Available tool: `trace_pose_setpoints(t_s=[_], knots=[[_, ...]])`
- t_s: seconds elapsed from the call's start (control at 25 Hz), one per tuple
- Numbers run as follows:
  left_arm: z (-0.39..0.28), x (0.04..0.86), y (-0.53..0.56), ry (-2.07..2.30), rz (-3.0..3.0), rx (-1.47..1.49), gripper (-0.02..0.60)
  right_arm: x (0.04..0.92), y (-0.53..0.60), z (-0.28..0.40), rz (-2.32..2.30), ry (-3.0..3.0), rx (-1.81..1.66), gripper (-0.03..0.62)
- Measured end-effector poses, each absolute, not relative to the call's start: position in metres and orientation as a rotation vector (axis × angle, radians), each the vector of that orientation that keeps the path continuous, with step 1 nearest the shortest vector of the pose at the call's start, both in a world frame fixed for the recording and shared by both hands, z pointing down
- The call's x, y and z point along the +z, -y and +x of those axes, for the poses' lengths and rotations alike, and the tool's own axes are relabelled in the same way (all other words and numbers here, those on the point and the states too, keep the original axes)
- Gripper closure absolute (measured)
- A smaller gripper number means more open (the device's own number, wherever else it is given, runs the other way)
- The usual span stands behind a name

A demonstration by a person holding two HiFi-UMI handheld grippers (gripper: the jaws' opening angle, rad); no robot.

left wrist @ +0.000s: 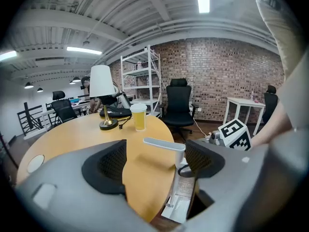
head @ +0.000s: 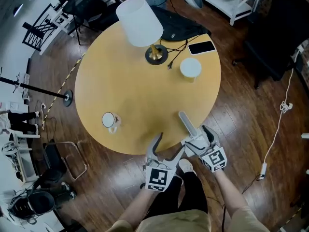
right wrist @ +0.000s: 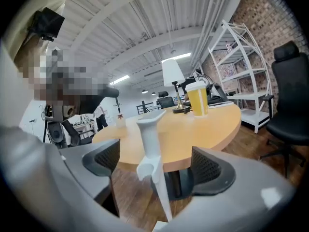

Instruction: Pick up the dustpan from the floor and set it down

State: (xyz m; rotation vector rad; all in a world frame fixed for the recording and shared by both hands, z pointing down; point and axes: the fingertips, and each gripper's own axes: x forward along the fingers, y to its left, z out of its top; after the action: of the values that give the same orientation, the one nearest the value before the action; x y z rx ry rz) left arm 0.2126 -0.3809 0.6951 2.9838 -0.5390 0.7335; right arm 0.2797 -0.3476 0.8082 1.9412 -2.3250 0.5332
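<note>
A white long-handled dustpan (head: 185,121) stands upright at the near edge of the round yellow table (head: 130,81), its handle top reaching over the rim. In the right gripper view the handle (right wrist: 148,129) rises between the jaws of my right gripper (right wrist: 157,166) with a gap on each side; that gripper (head: 199,138) is open. My left gripper (head: 166,149) hovers just left of it, jaws apart with nothing held. In the left gripper view the dustpan's handle (left wrist: 164,144) and pan (left wrist: 179,204) sit close by the right finger (left wrist: 203,161) of my left gripper (left wrist: 154,161).
On the table stand a lamp (head: 140,21), a cup of yellow drink (head: 190,68), a phone (head: 201,47) and a mug (head: 110,120). A black office chair (left wrist: 177,105) and white shelving (left wrist: 140,81) lie beyond. A metal-framed chair (head: 63,158) sits on the wood floor at left.
</note>
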Motion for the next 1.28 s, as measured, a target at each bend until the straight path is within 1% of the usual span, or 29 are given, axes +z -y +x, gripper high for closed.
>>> trace_pose_setpoints(t_s=[0.24, 0.4, 0.48, 0.52, 0.6, 1.0, 1.28], knots=[[0.195, 0.690, 0.394, 0.616, 2.957, 0.717, 0.207, 0.806, 0.374, 0.267, 1.900, 2.345, 0.509, 0.195], [0.182, 0.689, 0.402, 0.666, 2.942, 0.708, 0.209, 0.798, 0.383, 0.266, 1.924, 2.337, 0.489, 0.280], [0.175, 0.685, 0.407, 0.691, 2.937, 0.693, 0.209, 0.793, 0.386, 0.265, 1.945, 2.328, 0.475, 0.330], [0.172, 0.682, 0.409, 0.705, 2.933, 0.683, 0.209, 0.791, 0.387, 0.264, 1.952, 2.318, 0.475, 0.371], [0.166, 0.676, 0.413, 0.731, 2.925, 0.659, 0.209, 0.789, 0.388, 0.263, 1.956, 2.288, 0.487, 0.492], [0.150, 0.634, 0.409, 0.772, 2.913, 0.535, 0.209, 0.771, 0.364, 0.252, 1.940, 2.189, 0.530, 0.487], [0.126, 0.601, 0.409, 0.818, 2.881, 0.446, 0.209, 0.724, 0.341, 0.246, 1.981, 2.171, 0.518, 0.482]])
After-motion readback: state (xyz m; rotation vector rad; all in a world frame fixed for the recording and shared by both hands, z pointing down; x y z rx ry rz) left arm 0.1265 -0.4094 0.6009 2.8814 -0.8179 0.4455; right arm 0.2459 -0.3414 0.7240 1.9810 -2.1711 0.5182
